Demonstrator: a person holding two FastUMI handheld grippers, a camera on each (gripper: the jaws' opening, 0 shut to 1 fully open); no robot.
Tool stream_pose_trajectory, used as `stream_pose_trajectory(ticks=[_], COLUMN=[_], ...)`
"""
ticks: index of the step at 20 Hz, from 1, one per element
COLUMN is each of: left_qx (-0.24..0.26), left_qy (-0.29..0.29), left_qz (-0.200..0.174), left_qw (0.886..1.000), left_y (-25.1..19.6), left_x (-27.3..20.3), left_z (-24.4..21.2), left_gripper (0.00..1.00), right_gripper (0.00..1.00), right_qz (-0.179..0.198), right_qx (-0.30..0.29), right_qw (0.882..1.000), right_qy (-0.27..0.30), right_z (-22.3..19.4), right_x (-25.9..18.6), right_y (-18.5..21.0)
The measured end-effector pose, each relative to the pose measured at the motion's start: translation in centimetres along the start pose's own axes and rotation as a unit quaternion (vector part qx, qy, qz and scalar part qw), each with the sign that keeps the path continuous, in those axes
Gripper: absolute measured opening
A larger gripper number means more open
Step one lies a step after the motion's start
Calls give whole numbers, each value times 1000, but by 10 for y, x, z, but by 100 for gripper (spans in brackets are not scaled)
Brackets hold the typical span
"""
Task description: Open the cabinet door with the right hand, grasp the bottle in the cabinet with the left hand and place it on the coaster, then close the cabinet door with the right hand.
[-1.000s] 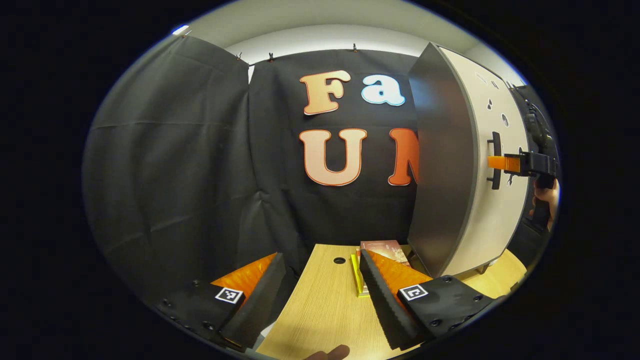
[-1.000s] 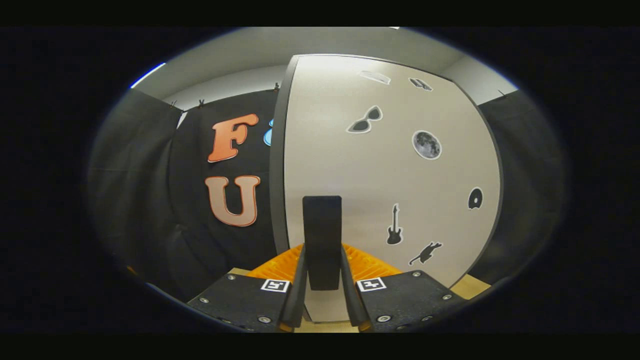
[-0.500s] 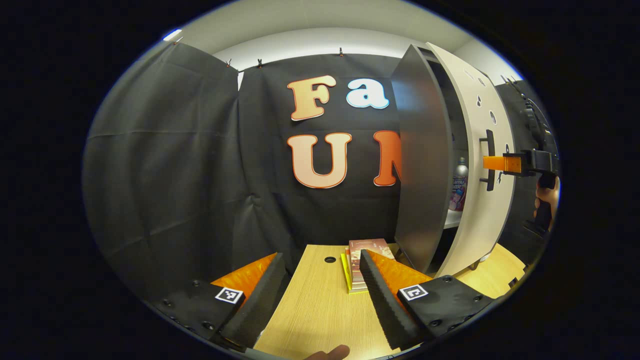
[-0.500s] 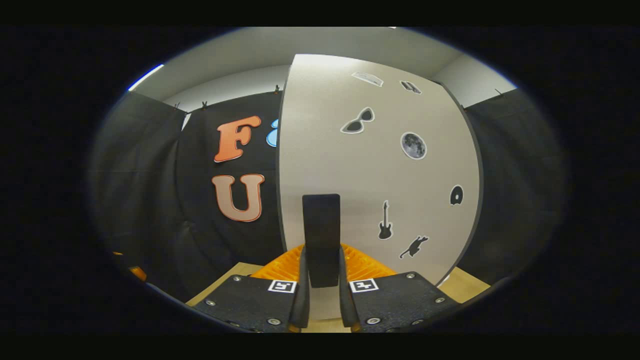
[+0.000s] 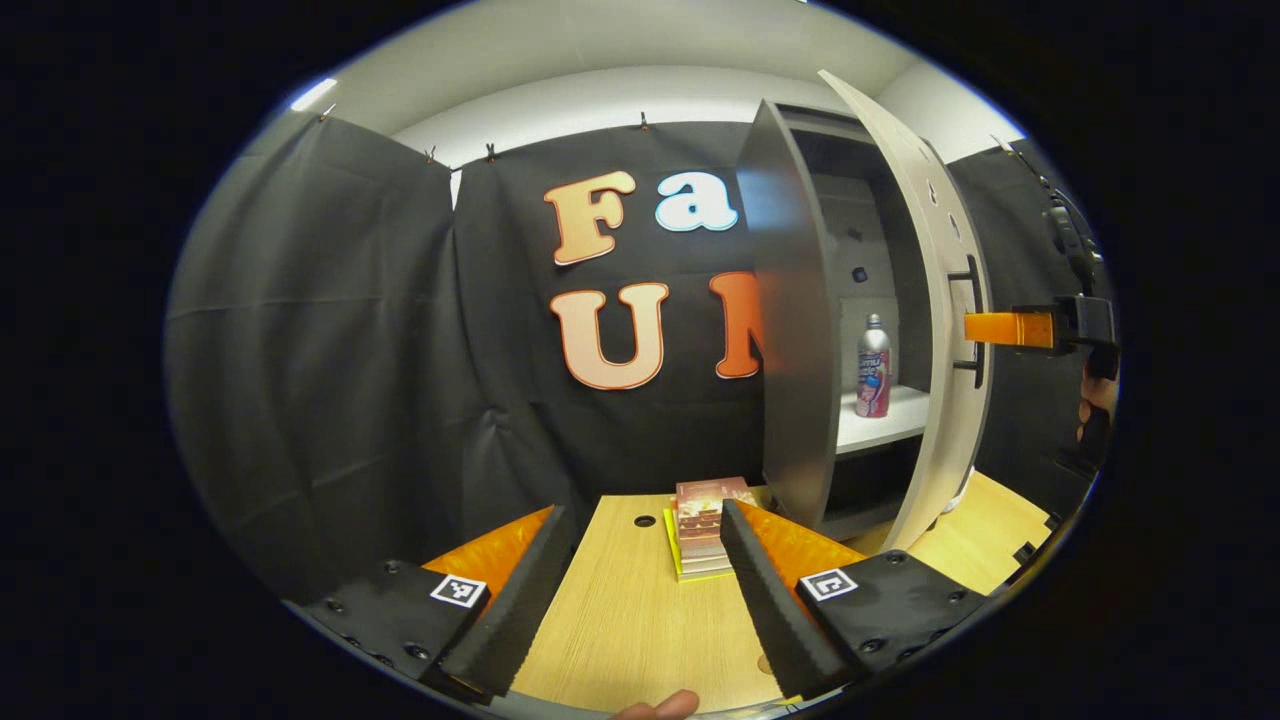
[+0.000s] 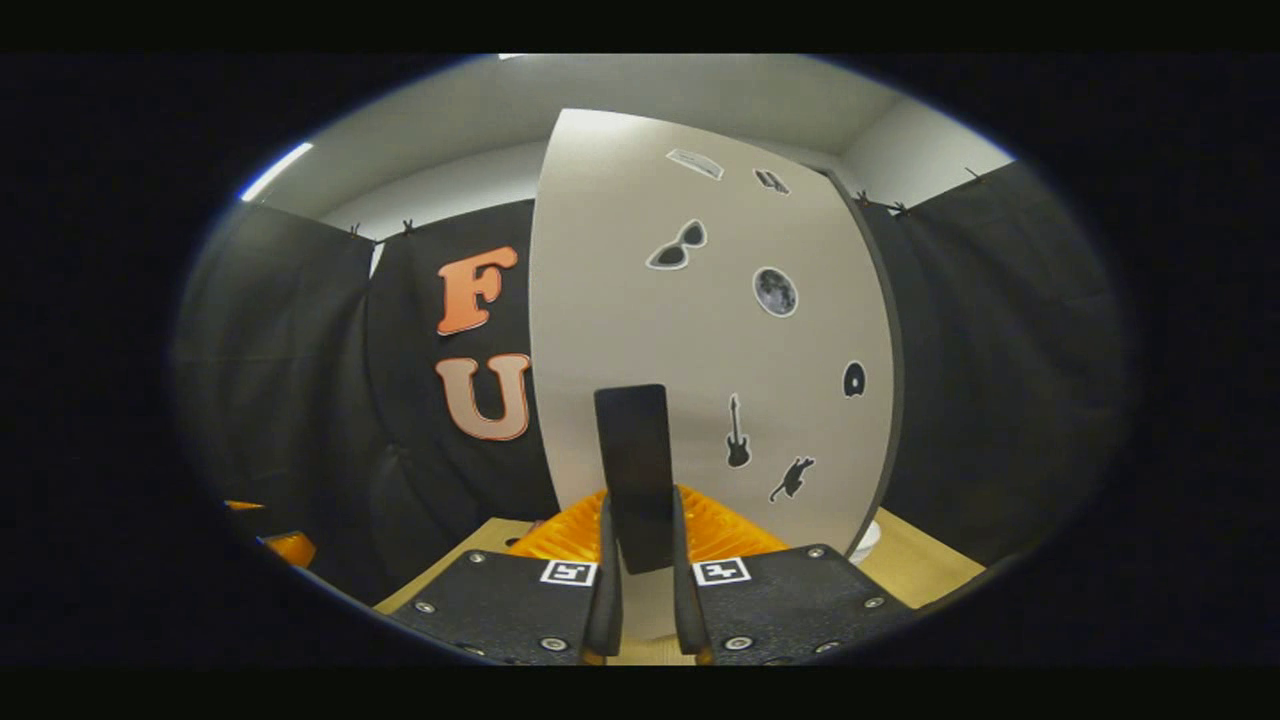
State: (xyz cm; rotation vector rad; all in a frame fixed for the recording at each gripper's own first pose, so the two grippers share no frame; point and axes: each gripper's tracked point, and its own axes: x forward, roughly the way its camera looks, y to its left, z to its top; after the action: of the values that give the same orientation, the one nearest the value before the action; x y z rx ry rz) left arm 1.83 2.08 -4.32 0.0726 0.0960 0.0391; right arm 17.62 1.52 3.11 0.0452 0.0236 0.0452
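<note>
In the left gripper view, the left gripper (image 5: 640, 590) sits at the bottom middle with its fingers wide apart and nothing between them. It hangs over the table (image 5: 620, 620). Just past it, in the middle, lies a small stack of books (image 5: 705, 525). To the right stands the cabinet (image 5: 800, 330) with its door (image 5: 950, 330) swung partly out. The bottle (image 5: 873, 352) stands upright on the shelf (image 5: 880, 415) inside, at the middle right of the picture. It is small and silver, with a narrow top and a pink and blue label. At the far right, the right gripper (image 5: 1000, 328) reaches to the handle (image 5: 975, 320).

In the right gripper view, the fingers are pinched on the dark handle (image 6: 635, 475) at the bottom middle.

What could go wrong? The gap looks tight, so the left gripper might bump the door going in. A knock could tip the tall, thin bottle. If the handle slips, the door could swing back.
</note>
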Motion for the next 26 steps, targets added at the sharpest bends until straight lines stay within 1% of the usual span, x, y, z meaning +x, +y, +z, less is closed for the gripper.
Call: stream_pose_trajectory(ticks=[1, 4, 5, 6, 7, 8, 9, 10, 12, 13, 14, 15, 18, 19, 20, 21, 23, 24, 26], left_qx=[2, 4, 5, 5, 6, 6, 5, 4, 1, 1, 0, -1, -10, -13, -15, -17, -18, -20, -23], left_qy=[0, -1, -1, -1, 0, 1, 3, 6, 11, 12, 12, 14, 20, 22, 24, 25, 26, 28, 31], left_qz=[-2, -15, -19, -24, -30, -35, -40, -45, -54, -57, -60, -60, -63, -64, -63, -62, -59, -58, -58], left_qw=[1000, 1000, 1000, 1000, 1000, 999, 999, 999, 998, 998, 998, 998, 998, 998, 998, 998, 998, 998, 998], left_y=[-7, -33, -42, -51, -62, -71, -81, -91, -108, -117, -123, -129, -146, -151, -157, -161, -170, -175, -185], left_x=[-5, -18, -22, -26, -30, -33, -36, -39, -45, -47, -50, -52, -57, -59, -61, -63, -65, -67, -68], left_z=[1, 4, 5, 5, 5, 4, 3, 1, -2, -1, -1, -1, -3, -5, -5, -6, -8, -8, -11], left_gripper=[98, 96, 96, 96, 95, 94, 94, 100, 100, 94, 97, 100, 100, 98, 98, 98, 97, 100, 100], right_gripper=[21, 20, 17, 20, 19, 15, 14, 14, 16, 16, 10, 14, 14, 14, 12, 14, 10, 8, 11], right_qz=[1, 0, -2, -4, -6, -9, -10, -11, -14, -17, -19, -21, -28, -31, -35, -39, -44, -47, -48], right_qx=[4, 6, 7, 6, 3, 4, 8, 10, 10, 7, 4, 6, 6, 5, 2, 1, 3, 2, 4], right_qw=[1000, 1000, 1000, 1000, 1000, 1000, 1000, 1000, 1000, 1000, 1000, 1000, 1000, 999, 999, 999, 999, 999, 999], right_qy=[-1, -2, -1, -2, -4, -5, -5, -4, -4, -4, -4, -4, -5, -4, -4, -3, -7, -9, -4], right_z=[0, 0, 0, 0, 0, -1, -1, 0, 0, -2, 1, 0, 1, 1, 1, 1, 2, 3, 1], right_x=[-3, -13, -16, -17, -21, -20, -23, -25, -29, -26, -31, -32, -33, -35, -35, -37, -37, -37, -38], right_y=[-3, -11, -15, -18, -22, -24, -26, -28, -32, -36, -40, -43, -48, -52, -55, -59, -64, -66, -70])
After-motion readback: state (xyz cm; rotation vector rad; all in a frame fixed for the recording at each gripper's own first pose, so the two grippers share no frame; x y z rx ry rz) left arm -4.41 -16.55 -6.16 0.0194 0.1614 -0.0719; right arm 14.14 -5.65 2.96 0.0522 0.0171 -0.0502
